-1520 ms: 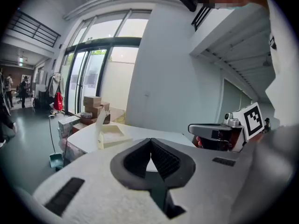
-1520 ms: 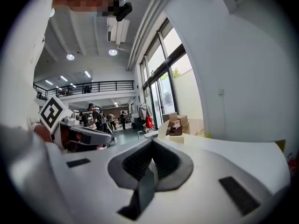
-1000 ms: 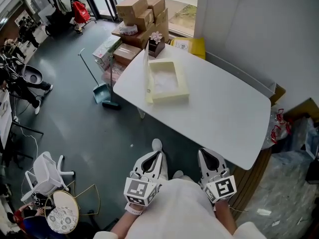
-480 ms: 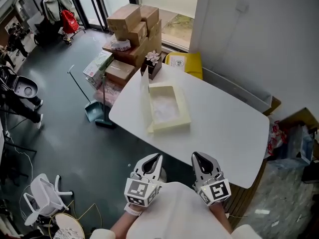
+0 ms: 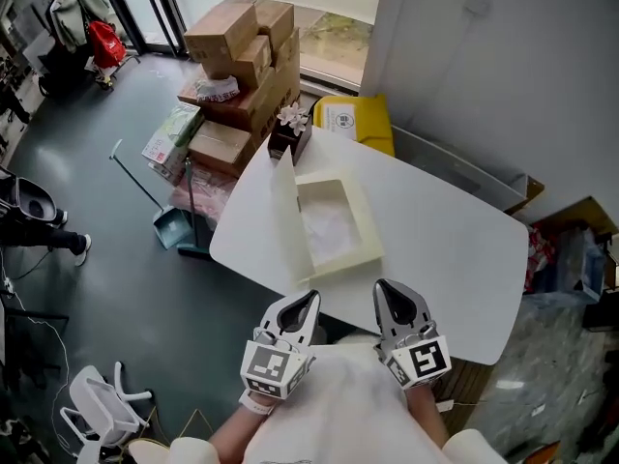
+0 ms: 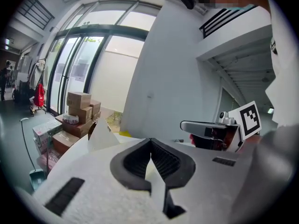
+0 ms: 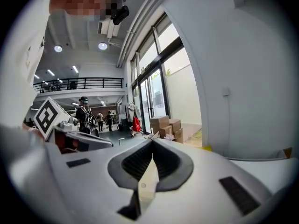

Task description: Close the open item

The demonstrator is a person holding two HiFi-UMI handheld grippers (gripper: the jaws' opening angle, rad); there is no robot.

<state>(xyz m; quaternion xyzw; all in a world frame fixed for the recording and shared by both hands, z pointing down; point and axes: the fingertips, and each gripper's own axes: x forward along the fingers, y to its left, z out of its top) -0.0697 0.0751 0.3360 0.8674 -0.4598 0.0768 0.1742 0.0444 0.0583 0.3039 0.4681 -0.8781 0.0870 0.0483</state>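
Box (image 5: 334,230) is sitting open on the white table (image 5: 455,249), toward the end closest to the stack of cardboard cartons (image 5: 237,46), with its lid (image 5: 287,216) standing pretty much upright along the left side and the pale inside fully exposed. So nothing's been closed yet, as far as I can tell this is the approach step, before any contact. The person is standing at the near edge of the table with both tools tucked in close to their body, well apart from the box. The left gripper (image 5: 302,303) has its jaws pressed together with nothing between them, and the right gripper (image 5: 389,296) is the same, jaws together and empty. From the left gripper view you can see the raised lid poking up ahead over the table edge, so it's roughly lined up with that side already. My guess for the next move: reach the left one forward and around to the outer face of the lid, then push it over to the right so it folds down onto the box. Closed jaws should work fine as a pusher, no grab needed. The right one could steady the near wall of the box so the whole thing doesn't slide across the smooth tabletop. Also there's a little flower decoration (image 5: 290,129) just past the far corner, worth not bumping.
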